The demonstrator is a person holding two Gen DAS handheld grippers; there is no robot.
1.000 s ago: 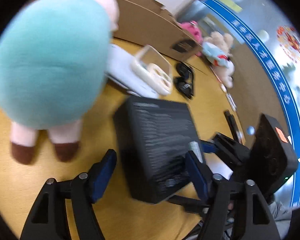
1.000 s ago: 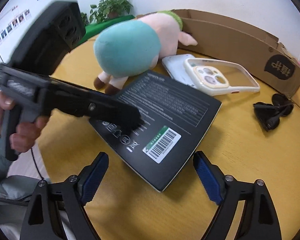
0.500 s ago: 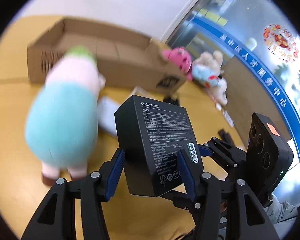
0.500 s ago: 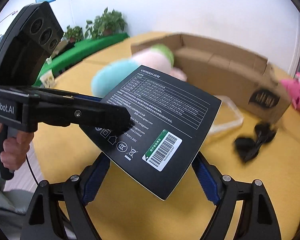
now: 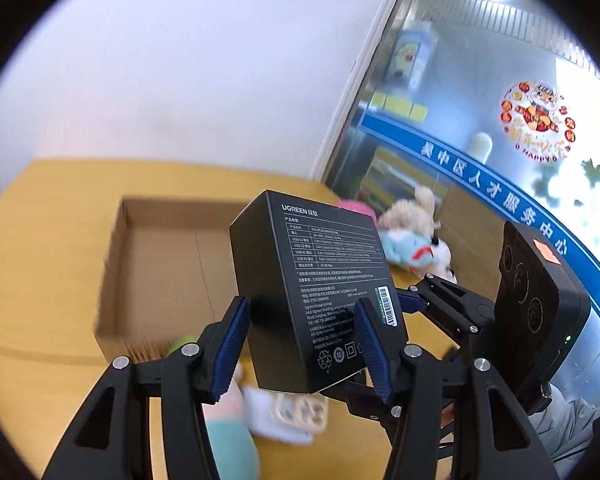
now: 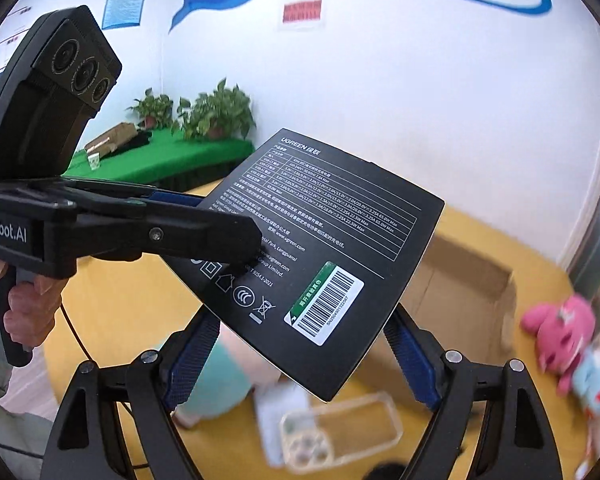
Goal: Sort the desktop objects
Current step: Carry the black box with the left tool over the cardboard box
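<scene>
Both grippers hold one black UGREEN box [image 5: 316,300] in the air above the yellow table [image 5: 40,280]. My left gripper [image 5: 300,324] is shut on the box's near end, blue pads on its two sides. My right gripper [image 6: 304,344] is shut on the same box [image 6: 324,248], its pads on the lower edges. The left gripper's body [image 6: 100,224] reaches in from the left of the right wrist view. An open cardboard box [image 5: 168,264] lies on the table behind and below the black box.
A teal and pink plush [image 6: 216,380], a white pouch and a clear phone case [image 6: 340,432] lie on the table below the box. Pink [image 6: 560,332] and beige plush toys [image 5: 416,236] lie right of the cardboard box. A wall and a glass partition stand behind.
The black box was lifted off the table, held by both grippers, and has risen and moved toward the open cardboard box. The plush and phone case stayed on the table below.
</scene>
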